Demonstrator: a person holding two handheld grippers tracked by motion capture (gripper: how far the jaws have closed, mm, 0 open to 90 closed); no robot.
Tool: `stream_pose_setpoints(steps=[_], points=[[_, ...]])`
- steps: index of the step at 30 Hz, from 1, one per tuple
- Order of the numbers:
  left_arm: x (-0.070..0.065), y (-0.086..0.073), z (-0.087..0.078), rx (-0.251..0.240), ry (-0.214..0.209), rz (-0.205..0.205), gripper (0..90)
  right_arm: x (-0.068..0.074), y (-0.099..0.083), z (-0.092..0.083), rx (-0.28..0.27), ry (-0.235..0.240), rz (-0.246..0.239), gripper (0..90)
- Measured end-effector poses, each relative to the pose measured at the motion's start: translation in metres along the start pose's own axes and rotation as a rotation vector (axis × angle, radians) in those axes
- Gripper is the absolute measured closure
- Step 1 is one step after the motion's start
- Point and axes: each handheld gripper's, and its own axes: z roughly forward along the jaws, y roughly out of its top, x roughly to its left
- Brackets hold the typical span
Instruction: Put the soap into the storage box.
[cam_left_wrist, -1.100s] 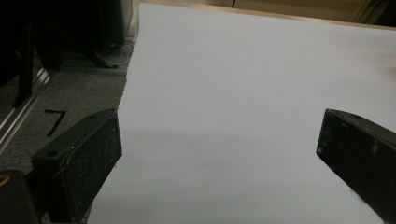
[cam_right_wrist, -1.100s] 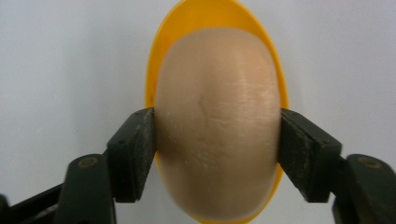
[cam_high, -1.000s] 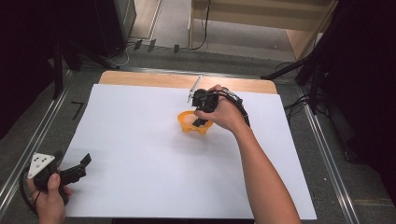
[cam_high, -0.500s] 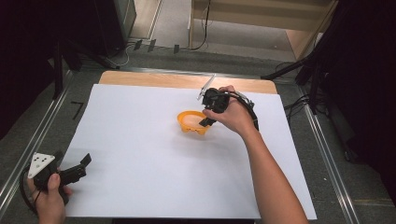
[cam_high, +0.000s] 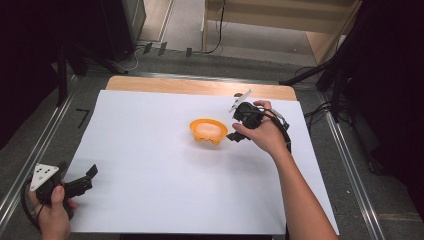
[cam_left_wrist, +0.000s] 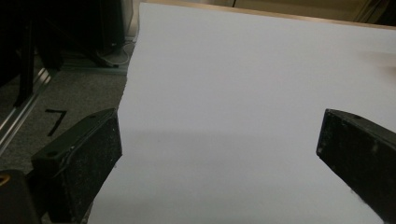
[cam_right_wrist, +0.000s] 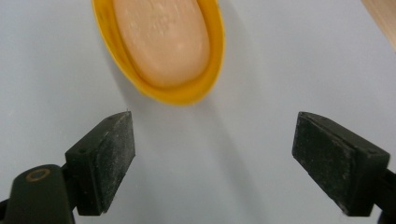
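An orange dish (cam_high: 208, 131) with a pale peach oval bar (cam_right_wrist: 161, 37) in it sits on the white sheet (cam_high: 150, 175), right of centre. My right gripper (cam_high: 233, 129) is just right of the dish and points at it. Its jaws have just been opening and now stand wide apart, with nothing between them; in the right gripper view the dish's rim (cam_right_wrist: 180, 98) lies just beyond the fingertips. My left gripper (cam_high: 89, 179) rests at the sheet's near left corner, open over bare paper (cam_left_wrist: 219, 154).
The sheet covers a wooden tabletop whose bare far edge (cam_high: 200, 86) shows behind it. Metal rails (cam_high: 350, 165) run along both sides over grey carpet. Cables (cam_high: 320, 110) and dark stands crowd the floor beyond the table.
The right gripper has let go of the dish's rim and drawn back to the right, its jaws wider apart. The dish stays on the sheet. The left hand has not moved.
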Motion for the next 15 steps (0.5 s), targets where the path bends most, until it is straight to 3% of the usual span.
stream_pose_setpoints(steps=[1,7,11,12,15], points=[[0.000,0.000,0.000,0.001,0.001,0.001,0.7,0.001,-0.009,-0.001,-0.003,-0.022,0.010,13.3],[0.000,0.000,0.000,-0.001,0.004,0.000,0.7,0.003,-0.032,-0.006,-0.023,0.020,0.072,13.6],[0.000,0.000,0.000,-0.003,0.004,-0.001,0.7,0.005,-0.045,-0.008,-0.040,0.020,0.102,13.6],[0.000,0.000,0.000,-0.001,0.005,-0.001,0.7,0.007,-0.055,-0.011,-0.064,0.020,0.131,13.5],[0.000,0.000,0.000,-0.002,0.007,-0.001,0.7,0.009,-0.066,-0.014,-0.092,0.018,0.154,13.0]])
